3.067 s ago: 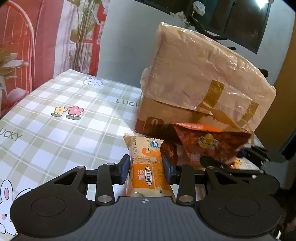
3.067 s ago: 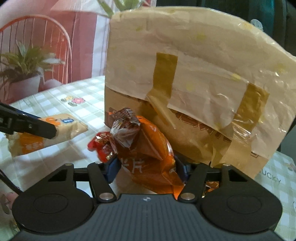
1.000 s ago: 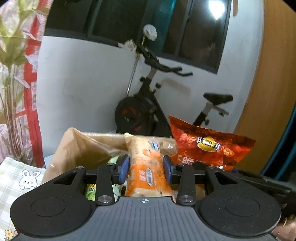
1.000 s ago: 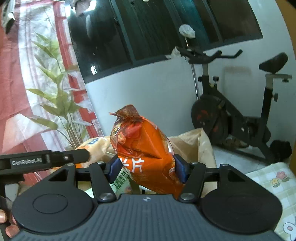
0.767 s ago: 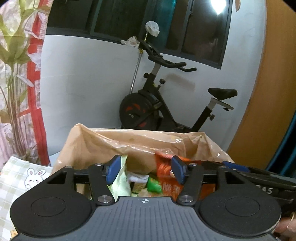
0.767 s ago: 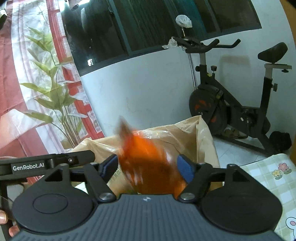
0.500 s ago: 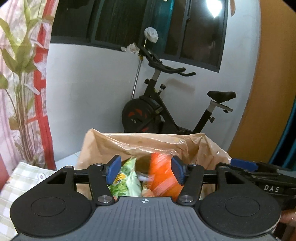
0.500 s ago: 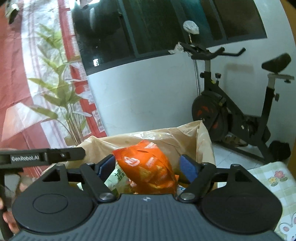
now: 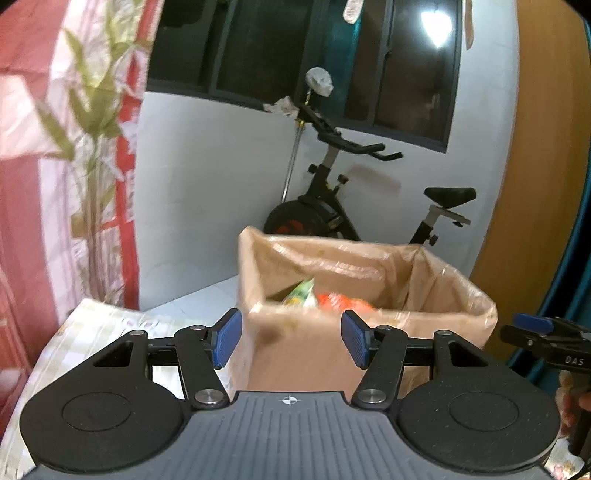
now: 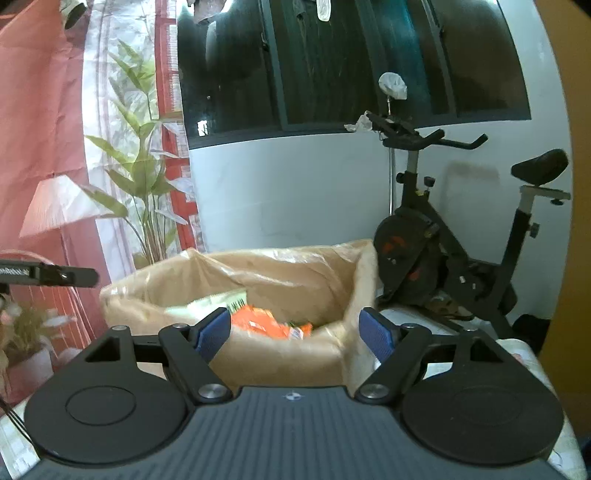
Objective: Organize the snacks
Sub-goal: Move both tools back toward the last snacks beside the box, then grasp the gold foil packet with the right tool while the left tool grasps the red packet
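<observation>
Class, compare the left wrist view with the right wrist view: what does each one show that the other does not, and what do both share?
Only the left wrist view shows the bright light reflection in the window and the wooden panel at the right.

Only the right wrist view shows the real leafy plant and a small potted plant.

Both show the plastic-lined cardboard box holding an orange snack bag, the exercise bike, and an open, empty gripper.

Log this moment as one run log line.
left gripper: open, empty | right gripper: open, empty | orange snack bag: inside lined box
</observation>
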Available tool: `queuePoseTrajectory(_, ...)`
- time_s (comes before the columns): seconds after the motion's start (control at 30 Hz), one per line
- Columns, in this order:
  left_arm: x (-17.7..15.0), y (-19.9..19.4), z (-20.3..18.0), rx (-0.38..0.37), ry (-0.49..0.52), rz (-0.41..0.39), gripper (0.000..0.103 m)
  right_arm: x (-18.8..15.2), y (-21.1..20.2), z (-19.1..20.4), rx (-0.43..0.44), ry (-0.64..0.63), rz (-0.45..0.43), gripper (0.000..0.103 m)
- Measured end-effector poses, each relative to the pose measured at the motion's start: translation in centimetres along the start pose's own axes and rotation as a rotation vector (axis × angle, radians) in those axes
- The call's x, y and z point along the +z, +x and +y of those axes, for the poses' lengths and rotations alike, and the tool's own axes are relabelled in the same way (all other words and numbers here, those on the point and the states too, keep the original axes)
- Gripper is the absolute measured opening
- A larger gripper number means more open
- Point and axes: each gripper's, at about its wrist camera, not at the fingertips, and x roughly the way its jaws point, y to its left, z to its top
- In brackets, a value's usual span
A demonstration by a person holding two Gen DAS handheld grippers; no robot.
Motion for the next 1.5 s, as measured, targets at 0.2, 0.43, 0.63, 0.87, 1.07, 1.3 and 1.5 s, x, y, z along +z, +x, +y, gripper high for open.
queuePoseTrajectory(0.2, -3.4, -0.2, 1.4, 0.028, -0.072, 0.055, 0.061, -3.5, -1.9, -0.1, -0.025, -0.073, 0.024, 0.079)
queuePoseTrajectory(0.43, -6.1, 1.3, 1.4, 0.054, -0.099, 0.127, 0.061, -8.3, -0.4, -0.4, -0.035, -0.106, 0.155, 0.079)
queuePoseTrajectory(0.63, -7.1, 2.2, 1.3, 0.065, -0.09, 0.16, 0.061, -12.2, 3.4, -1.2, -0.001, -0.017, 0.312, 0.078)
queuePoseTrajectory(0.87, -8.3, 2.4, 1.5, 0.086, -0.09, 0.177, 0.061, -13.6, 7.7, -1.4, -0.084, 0.07, 0.409, 0.079)
queuePoseTrajectory(1.07, -9.3, 2.8, 1.8, 0.103, -0.098, 0.208, 0.061, -15.1, 8.8, -0.4, -0.154, 0.03, 0.431, 0.082)
queuePoseTrajectory(1.3, -10.4, 3.3, 1.7, 0.107, -0.098, 0.244, 0.061, -16.1, 8.6, 0.7, -0.166, -0.054, 0.392, 0.071)
queuePoseTrajectory(1.5, -11.7, 4.8, 1.2, 0.096, -0.083, 0.302, 0.062, -16.5, 7.0, 0.2, -0.127, -0.019, 0.354, 0.06)
